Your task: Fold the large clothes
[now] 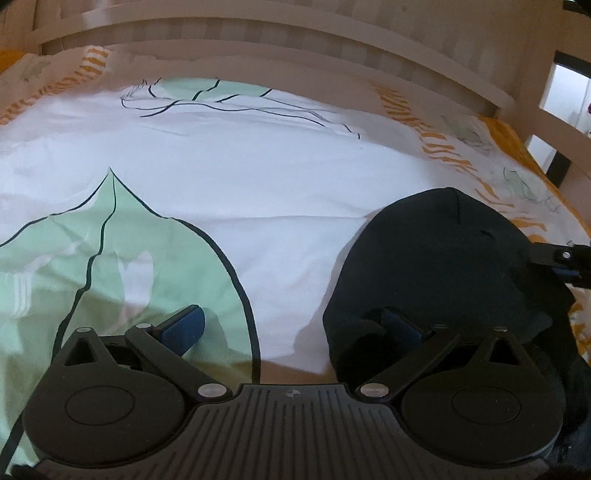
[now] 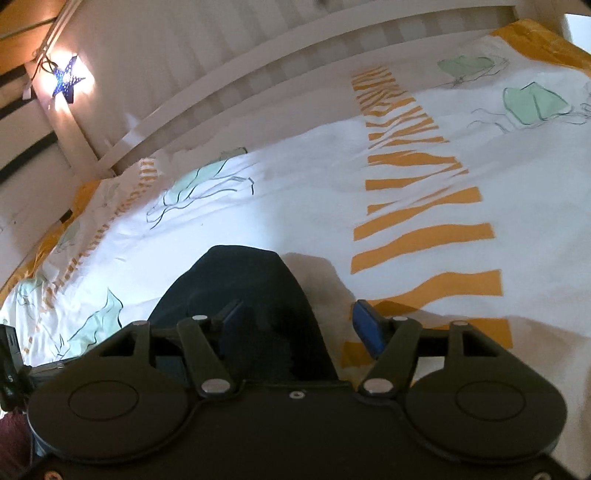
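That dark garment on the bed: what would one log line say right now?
dark garment: bunched on bedspread | left gripper: open, beside it | right gripper: open, over it

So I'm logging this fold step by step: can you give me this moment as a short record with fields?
surface: bed cover, white with green leaf and orange stripe prints
garment: dark garment, bunched on the cover
left gripper: jaws open, right finger over the garment's edge
right gripper: jaws open, garment between them
background: white bed rail, star lamp
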Demonstrator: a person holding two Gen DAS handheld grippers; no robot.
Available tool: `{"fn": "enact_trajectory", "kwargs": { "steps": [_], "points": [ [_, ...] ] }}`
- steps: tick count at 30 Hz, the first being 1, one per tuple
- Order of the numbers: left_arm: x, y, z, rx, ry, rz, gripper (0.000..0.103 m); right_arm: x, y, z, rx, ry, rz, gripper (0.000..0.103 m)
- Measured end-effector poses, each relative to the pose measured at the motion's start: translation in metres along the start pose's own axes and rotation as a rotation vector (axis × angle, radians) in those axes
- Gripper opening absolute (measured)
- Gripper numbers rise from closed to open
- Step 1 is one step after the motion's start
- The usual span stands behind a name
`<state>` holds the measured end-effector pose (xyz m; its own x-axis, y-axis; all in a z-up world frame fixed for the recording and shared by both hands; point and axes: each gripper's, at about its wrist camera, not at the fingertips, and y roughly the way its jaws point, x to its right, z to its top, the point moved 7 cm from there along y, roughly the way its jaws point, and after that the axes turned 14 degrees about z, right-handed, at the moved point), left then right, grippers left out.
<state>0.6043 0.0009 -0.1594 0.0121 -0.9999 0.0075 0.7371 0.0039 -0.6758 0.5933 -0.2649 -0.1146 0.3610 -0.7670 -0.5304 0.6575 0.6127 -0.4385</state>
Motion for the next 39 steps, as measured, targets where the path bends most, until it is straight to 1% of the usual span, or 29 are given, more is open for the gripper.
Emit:
{"fn": "enact_trajectory", "kwargs": {
  "steps": [3,5,8,13,15,16,17,18,21,23,24,26,29,31,32,36,39],
  "points": [
    [0.001,0.0,-0.001,0.008,-0.007,-0.005,0.103,-0.006,0.016,0.004,-0.043,-0.035,0.005,0.069],
    [0.001,0.0,-0.002,0.013,-0.008,-0.006,0.103,-0.01,0.025,0.007,-0.054,-0.046,0.006,0.07],
    [0.002,-0.001,-0.002,0.023,-0.007,-0.003,0.103,-0.014,0.037,0.012,-0.06,-0.044,0.01,0.074],
    [0.002,-0.002,-0.005,0.03,-0.018,-0.009,0.103,-0.015,0.056,0.017,-0.091,-0.047,-0.016,0.075],
    [0.001,-0.002,-0.005,0.037,-0.021,-0.011,0.103,-0.011,0.063,0.015,-0.104,-0.026,-0.039,0.073],
    [0.002,-0.003,-0.005,0.039,-0.021,-0.009,0.103,-0.009,0.065,0.012,-0.106,-0.011,-0.045,0.06],
    [0.002,-0.003,-0.005,0.039,-0.018,-0.007,0.103,-0.01,0.066,0.009,-0.112,-0.015,-0.041,0.022],
    [0.003,-0.003,-0.005,0.036,-0.016,-0.005,0.103,-0.013,0.068,0.006,-0.129,-0.033,-0.054,0.013],
    [0.003,-0.009,-0.001,0.021,-0.003,-0.006,0.103,-0.035,0.063,0.004,-0.119,-0.175,-0.106,0.013],
    [0.0,-0.02,0.003,0.021,-0.004,-0.012,0.103,-0.05,0.05,0.007,-0.083,-0.23,-0.102,0.013],
    [-0.001,-0.027,0.004,0.024,-0.008,-0.032,0.103,-0.059,0.04,0.009,-0.055,-0.259,-0.087,0.013],
    [-0.005,-0.048,0.006,0.016,-0.046,-0.125,0.103,-0.081,0.019,0.012,-0.01,-0.347,-0.062,0.013],
    [-0.015,-0.082,0.007,-0.016,-0.168,-0.276,0.103,-0.112,-0.015,0.009,0.034,-0.46,-0.014,0.013],
    [-0.021,-0.101,0.007,-0.041,-0.246,-0.353,0.103,-0.133,-0.038,0.001,0.05,-0.535,0.014,0.013],
    [-0.024,-0.112,0.007,-0.057,-0.283,-0.391,0.103,-0.145,-0.051,-0.005,0.054,-0.58,0.03,0.013],
    [-0.031,-0.145,0.0,-0.12,-0.373,-0.492,0.103,-0.187,-0.101,-0.038,0.056,-0.755,0.068,0.013],
    [-0.034,-0.164,-0.009,-0.169,-0.458,-0.571,0.103,-0.214,-0.135,-0.075,0.038,-0.899,0.088,0.013]
  ]
}}
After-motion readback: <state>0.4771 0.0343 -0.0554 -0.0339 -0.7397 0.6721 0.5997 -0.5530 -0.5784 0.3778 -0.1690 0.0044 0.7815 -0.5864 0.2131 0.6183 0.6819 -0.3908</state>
